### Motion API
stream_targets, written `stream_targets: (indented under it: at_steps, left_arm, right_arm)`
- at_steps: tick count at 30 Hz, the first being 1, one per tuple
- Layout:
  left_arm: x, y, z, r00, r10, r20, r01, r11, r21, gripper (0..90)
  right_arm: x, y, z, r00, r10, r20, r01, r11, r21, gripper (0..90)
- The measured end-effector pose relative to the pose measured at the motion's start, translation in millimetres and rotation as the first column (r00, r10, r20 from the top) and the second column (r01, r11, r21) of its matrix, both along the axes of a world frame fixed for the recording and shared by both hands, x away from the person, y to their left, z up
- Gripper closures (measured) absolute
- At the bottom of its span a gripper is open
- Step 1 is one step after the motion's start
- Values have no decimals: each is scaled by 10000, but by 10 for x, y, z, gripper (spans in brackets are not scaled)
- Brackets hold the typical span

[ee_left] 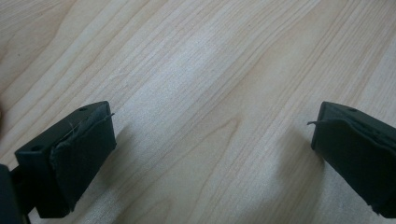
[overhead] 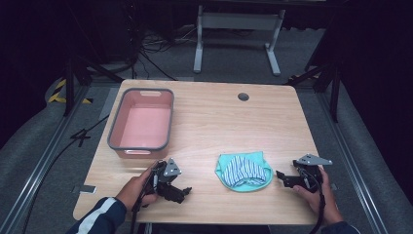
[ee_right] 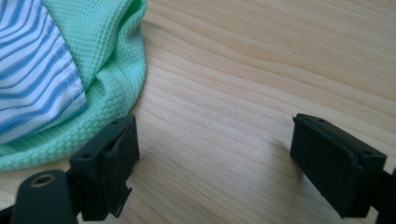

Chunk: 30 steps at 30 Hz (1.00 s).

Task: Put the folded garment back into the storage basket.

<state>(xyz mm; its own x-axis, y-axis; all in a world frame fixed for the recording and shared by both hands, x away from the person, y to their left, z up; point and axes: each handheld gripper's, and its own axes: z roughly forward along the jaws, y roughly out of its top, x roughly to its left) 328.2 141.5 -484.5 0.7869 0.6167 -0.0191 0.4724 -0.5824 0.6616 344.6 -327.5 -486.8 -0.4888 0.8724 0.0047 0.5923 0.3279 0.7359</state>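
A mint-green waffle cloth (overhead: 243, 170) lies on the wooden table (overhead: 214, 122) near its front edge, with a blue-and-white striped cloth (overhead: 244, 168) on top of it. My right gripper (overhead: 281, 176) rests just right of the pile, open, its jaws wide apart over bare wood (ee_right: 215, 149); the green cloth (ee_right: 107, 60) and the striped cloth (ee_right: 32, 79) sit beside its left jaw. My left gripper (overhead: 181, 192) is open too, left of the pile at the table's front, with nothing but wood between its jaws (ee_left: 212, 154).
A pink bin (overhead: 142, 124) with a grey rim stands empty at the table's left. A round cable hole (overhead: 243, 96) is at the back. A white frame (overhead: 238, 29) and cables lie on the floor beyond.
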Motion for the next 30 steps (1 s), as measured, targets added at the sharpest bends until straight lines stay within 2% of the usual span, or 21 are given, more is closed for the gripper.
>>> stream_targets:
  at_steps: [12, 23, 28, 29, 30]
  left_arm:
    - [12, 15, 0, 9998, -220, 7, 220, 9998, 5, 0]
    - [70, 1, 0, 9972, -746, 15, 746, 9972, -7, 0]
    - [132, -36, 33, 9904, -1380, -103, 1381, 9902, 192, 18]
    - [143, -61, 46, 9917, -1287, -78, 1288, 9916, 152, 49]
    - [150, -76, 58, 9913, -1314, -67, 1314, 9913, 99, 117]
  right_arm:
    - [-2, 0, -1, 10000, -7, 1, 7, 10000, -25, 158]
    - [-2, -2, 15, 9999, 18, -143, -20, 10000, -88, 159]
    - [4, 31, 61, 9989, 358, -309, -357, 9994, 19, 249]
    - [2, 58, 91, 9983, 526, -261, -520, 9984, 231, 263]
    - [0, 88, 121, 9973, 699, -203, -693, 9972, 276, 291]
